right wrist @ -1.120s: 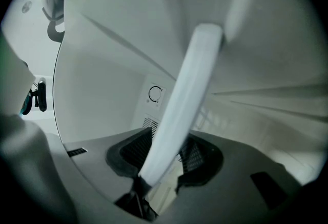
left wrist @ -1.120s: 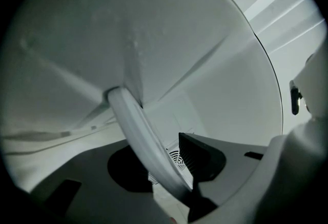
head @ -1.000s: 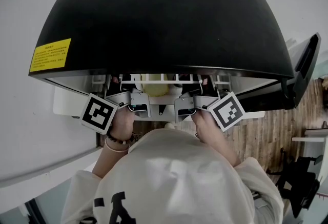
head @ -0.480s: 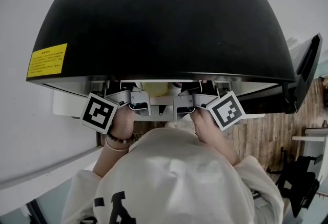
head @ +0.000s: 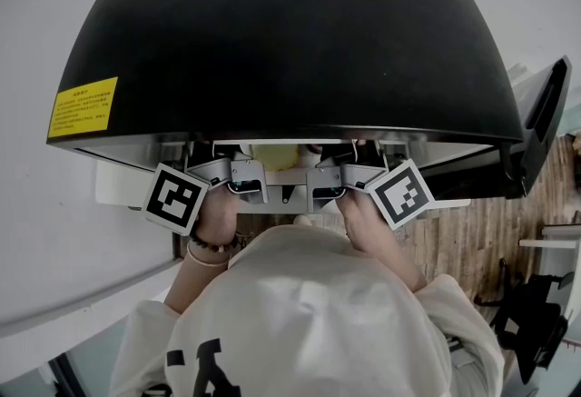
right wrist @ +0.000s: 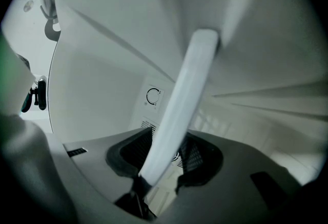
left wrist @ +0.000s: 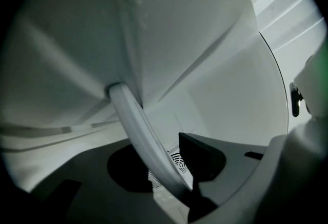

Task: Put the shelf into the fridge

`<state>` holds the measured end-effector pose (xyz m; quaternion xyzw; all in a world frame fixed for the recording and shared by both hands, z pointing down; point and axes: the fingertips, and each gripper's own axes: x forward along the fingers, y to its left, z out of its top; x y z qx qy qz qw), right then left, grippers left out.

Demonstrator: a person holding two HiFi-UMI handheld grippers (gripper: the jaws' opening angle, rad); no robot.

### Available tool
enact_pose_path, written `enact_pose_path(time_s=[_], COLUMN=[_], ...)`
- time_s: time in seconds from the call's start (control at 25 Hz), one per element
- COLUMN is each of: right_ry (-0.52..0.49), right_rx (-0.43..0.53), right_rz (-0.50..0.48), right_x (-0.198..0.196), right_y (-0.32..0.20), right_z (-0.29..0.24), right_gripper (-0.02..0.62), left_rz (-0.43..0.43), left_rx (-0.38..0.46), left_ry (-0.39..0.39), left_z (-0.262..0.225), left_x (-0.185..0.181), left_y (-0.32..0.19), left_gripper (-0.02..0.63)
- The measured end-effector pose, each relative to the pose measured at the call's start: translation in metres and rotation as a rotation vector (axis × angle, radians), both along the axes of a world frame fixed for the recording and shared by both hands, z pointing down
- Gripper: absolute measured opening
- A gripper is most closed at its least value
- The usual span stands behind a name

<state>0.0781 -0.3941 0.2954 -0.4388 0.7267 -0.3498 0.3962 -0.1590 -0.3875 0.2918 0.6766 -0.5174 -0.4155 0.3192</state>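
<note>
The fridge [head: 290, 32] fills the head view with its black top, and its inside lies under the front edge. Both grippers reach in beneath that edge, side by side. My left gripper [head: 231, 163] and right gripper [head: 338, 163] have their fingertips hidden there. In the left gripper view the shelf's white front bar [left wrist: 138, 125] runs slantwise between the jaws of my left gripper [left wrist: 171, 166], which is shut on it. In the right gripper view the same bar [right wrist: 179, 110] is clamped in my right gripper [right wrist: 164, 159]. White fridge walls lie beyond.
The black fridge door [head: 543, 114] stands open at the right over a wooden floor [head: 472, 241]. A yellow label [head: 83, 107] sits on the fridge top's left corner. A pale yellow object [head: 272, 153] shows inside. A control dial [right wrist: 152, 96] is on the back wall.
The wire grid of the shelf that showed under the fridge's top edge a second ago is now hidden by that edge. Both grippers keep their places and their hold.
</note>
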Motion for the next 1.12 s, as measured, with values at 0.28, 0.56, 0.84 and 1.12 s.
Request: enact_pose_path(time_s=[0.28, 0.56, 0.84, 1.12], right_ry=[-0.035, -0.051, -0.016, 0.058], right_rx=[-0.011, 0.009, 0.028, 0.042], right_rz=[-0.019, -0.022, -0.018, -0.035], right_x=[-0.003, -0.006, -0.012, -0.021], right_y=[0.003, 0.025, 0.053, 0.079], right_z=[0.003, 0.003, 0.003, 0.002], right_gripper=[0.153, 0.156, 0.160, 0.160], left_rz=[0.033, 0.084, 0.097, 0.156], left_rx=[0.018, 0.042, 0.049, 0.023], left_ry=[-0.017, -0.026, -0.071, -0.196], left_z=[0.002, 0.004, 0.008, 0.018], left_x=[0.004, 0.013, 0.012, 0.018], left_y=[0.004, 0.028, 0.054, 0.076], left_gripper=[0.158, 0.158, 0.173, 0.173])
